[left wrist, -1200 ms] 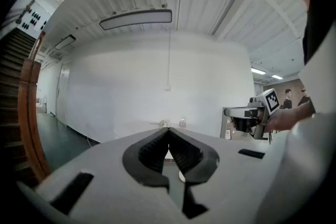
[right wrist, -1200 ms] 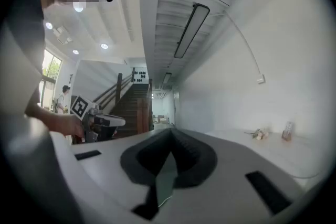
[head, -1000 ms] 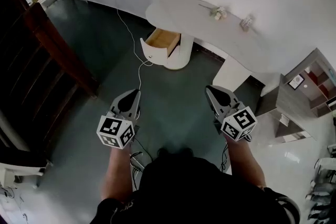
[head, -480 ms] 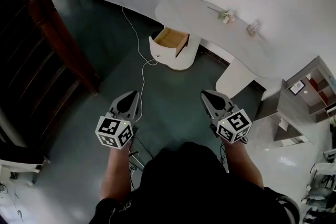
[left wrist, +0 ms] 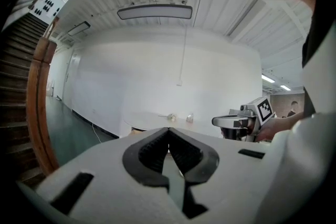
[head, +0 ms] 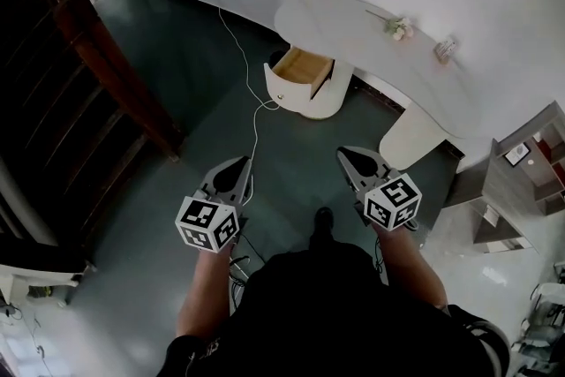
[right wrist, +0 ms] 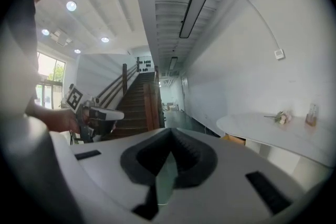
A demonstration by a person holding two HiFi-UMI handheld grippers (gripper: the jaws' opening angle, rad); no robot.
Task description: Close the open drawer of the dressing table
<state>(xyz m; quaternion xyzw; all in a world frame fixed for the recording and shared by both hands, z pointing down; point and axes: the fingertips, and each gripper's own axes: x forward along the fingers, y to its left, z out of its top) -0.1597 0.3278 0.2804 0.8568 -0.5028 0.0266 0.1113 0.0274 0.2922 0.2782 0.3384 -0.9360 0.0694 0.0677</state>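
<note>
Approach stage: drawer [head: 303, 65] stands open under the dressing table [head: 371, 29], well ahead of the person.
Left gripper [head: 238, 165] and right gripper [head: 346, 154] both closed, holding nothing. Advisable to face the drawer front squarely and push flat, minding the floor cable [head: 255, 126].

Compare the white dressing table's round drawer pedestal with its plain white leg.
The round drawer pedestal stands under the left end of the tabletop in the head view; the plain leg under the right. The pedestal has a wood-lined drawer standing open; the leg shows none. Both are white.
</note>
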